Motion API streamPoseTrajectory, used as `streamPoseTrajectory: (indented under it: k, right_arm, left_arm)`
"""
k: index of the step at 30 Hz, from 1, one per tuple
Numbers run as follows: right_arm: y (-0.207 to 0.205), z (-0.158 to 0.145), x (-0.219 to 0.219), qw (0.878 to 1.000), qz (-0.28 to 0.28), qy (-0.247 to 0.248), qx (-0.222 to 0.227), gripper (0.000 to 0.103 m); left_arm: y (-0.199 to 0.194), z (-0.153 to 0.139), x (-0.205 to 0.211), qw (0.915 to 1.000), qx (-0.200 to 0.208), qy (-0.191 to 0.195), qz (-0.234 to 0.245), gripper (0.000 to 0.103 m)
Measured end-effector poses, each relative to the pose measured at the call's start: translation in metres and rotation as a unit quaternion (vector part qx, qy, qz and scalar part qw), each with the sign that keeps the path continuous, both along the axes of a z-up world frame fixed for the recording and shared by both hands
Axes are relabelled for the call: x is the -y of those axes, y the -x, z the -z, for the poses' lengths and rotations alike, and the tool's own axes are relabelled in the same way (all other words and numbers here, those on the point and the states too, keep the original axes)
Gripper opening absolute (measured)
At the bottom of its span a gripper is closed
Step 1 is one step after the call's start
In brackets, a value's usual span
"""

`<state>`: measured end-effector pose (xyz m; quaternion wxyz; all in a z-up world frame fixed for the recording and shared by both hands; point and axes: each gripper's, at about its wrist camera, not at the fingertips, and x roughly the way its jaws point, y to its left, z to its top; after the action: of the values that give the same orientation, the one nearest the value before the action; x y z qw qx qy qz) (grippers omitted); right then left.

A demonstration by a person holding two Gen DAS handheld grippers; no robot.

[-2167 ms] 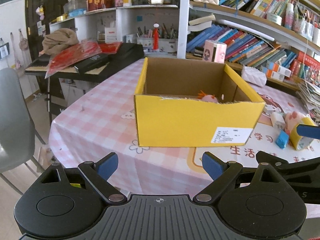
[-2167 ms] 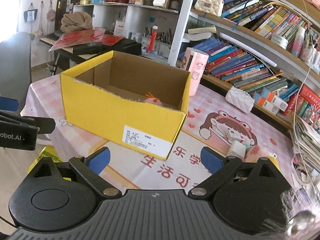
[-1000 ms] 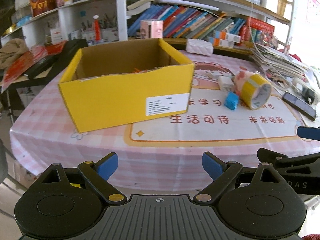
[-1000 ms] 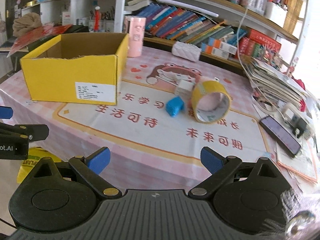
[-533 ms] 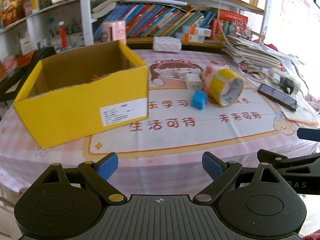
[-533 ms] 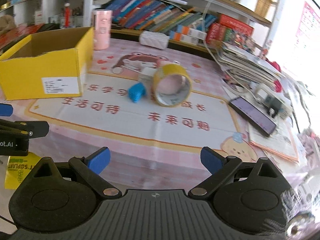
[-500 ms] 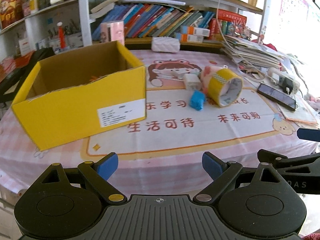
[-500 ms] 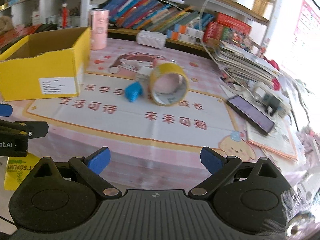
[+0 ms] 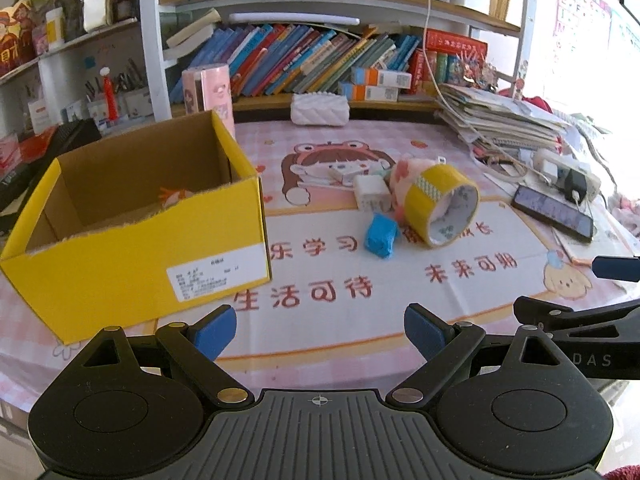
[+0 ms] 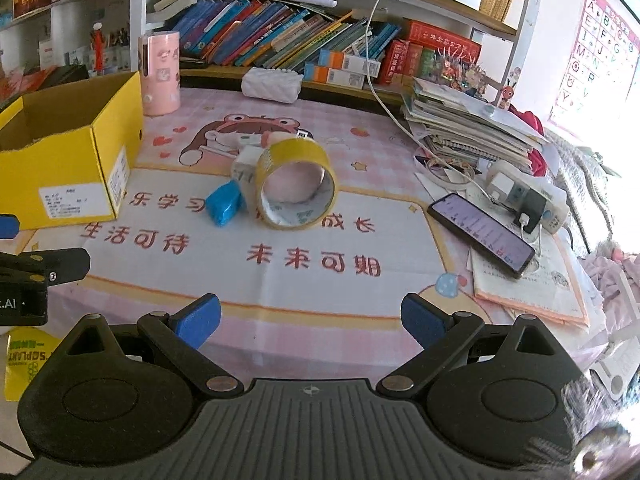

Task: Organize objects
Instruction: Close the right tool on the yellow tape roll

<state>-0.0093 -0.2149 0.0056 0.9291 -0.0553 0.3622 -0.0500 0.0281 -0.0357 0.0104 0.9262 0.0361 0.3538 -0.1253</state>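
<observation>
Both grippers, left [image 9: 320, 330] and right [image 10: 310, 318], hang wide apart and empty near the table's edge, while the yellow tape roll [image 10: 295, 184] stands beside the blue block [image 10: 224, 199]; it looks light, stiff and rolly, so pinching its rim seems best.

We are swinging both views rightward: the yellow box [image 9: 136, 236] is sliding to the left edge, while the tape roll [image 10: 296, 184], blue block [image 10: 224, 200] and phone [image 10: 480, 234] are coming into full view.
</observation>
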Motion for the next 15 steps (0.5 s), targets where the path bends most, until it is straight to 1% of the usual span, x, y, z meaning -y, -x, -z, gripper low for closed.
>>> streamPoseTrajectory:
  k: [9, 15]
  right_arm:
    - [-0.032, -0.003, 0.016, 1.000, -0.019, -0.008, 0.007, 0.097]
    - [-0.059, -0.001, 0.027, 0.999, -0.038, -0.014, 0.004, 0.097]
  left_arm:
    - [-0.025, -0.002, 0.014, 0.9999, 0.002, -0.005, -0.016, 0.093]
    - [-0.040, 0.000, 0.028, 0.9998, 0.003, -0.011, -0.014, 0.093]
